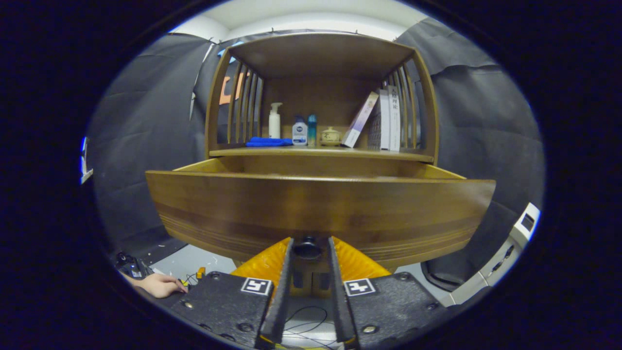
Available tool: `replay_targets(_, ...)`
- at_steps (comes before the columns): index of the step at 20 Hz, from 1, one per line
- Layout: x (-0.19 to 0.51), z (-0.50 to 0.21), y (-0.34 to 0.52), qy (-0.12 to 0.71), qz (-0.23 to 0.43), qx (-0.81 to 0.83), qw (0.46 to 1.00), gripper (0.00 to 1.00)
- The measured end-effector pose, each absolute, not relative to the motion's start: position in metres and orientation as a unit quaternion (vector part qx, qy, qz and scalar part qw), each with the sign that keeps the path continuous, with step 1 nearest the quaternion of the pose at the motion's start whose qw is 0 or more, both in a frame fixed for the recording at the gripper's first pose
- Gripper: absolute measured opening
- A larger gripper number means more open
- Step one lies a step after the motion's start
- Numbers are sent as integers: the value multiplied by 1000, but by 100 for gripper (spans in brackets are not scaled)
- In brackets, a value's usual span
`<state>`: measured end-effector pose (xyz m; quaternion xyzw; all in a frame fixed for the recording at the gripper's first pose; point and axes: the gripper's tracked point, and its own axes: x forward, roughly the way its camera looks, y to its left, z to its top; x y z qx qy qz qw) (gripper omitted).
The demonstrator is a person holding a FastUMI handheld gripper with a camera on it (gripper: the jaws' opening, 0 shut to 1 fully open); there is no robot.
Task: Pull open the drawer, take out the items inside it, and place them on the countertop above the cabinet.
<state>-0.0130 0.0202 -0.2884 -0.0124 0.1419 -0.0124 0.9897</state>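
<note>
The wooden drawer (pixel 318 209) stands pulled out of the cabinet, its broad front panel right before me. Its dark round knob (pixel 308 249) sits between my fingertips, and my gripper (pixel 309 247) is shut on it. The drawer's inside is hidden behind the front panel; only the tops of its side walls show. Above and behind the drawer lies the countertop (pixel 320 152), a shelf under a slatted wooden frame.
On the countertop stand a blue cloth (pixel 268 142), a white pump bottle (pixel 275 120), two small bottles (pixel 304 131), a small jar (pixel 330 136) and several books (pixel 384 121). A person's hand (pixel 158 284) rests low to my left. A white device (pixel 515 243) stands at the right.
</note>
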Motion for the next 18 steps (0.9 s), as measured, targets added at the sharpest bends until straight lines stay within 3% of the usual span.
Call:
replay_targets(3,-28,-264,12,134,-8,-15,991,62)
replay_targets(8,-37,-212,-3,123,-9,-5,992,71)
replay_targets(13,-7,-168,-18,136,-6,-35,990,71)
replay_targets(18,26,-173,-6,200,30,-60,977,71)
